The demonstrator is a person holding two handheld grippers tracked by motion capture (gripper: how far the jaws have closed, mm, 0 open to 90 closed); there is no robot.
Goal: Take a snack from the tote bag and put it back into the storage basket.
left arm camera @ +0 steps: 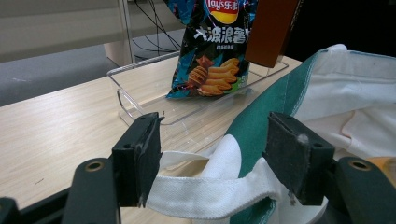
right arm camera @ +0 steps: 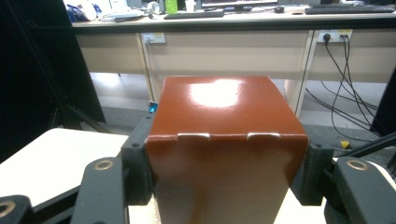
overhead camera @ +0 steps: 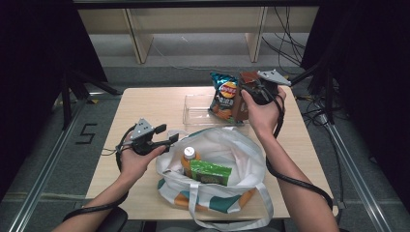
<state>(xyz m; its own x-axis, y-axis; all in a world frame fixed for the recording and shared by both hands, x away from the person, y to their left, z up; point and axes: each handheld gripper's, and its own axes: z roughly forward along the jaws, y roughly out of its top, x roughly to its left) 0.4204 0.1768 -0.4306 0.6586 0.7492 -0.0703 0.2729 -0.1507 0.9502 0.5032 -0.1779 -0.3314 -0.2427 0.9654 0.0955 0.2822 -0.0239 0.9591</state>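
A glossy reddish-brown carton (right arm camera: 224,140) is held upright between the two black jaws of the right gripper (overhead camera: 251,94), its folded top flap facing the camera in the right gripper view. It is seen at the far right of the table, just beside a chip bag. A white tote bag (overhead camera: 232,154) with green and orange patches stands open nearer the table's front edge; its white strap (left arm camera: 205,193) lies between the spread jaws of the left gripper (overhead camera: 169,135).

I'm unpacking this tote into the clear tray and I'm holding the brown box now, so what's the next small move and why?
Probably lower the brown box into the clear tray beside the chips bag. The right gripper grips it above the tray's right end, where the chips already stand. The left gripper is open at the tote strap.
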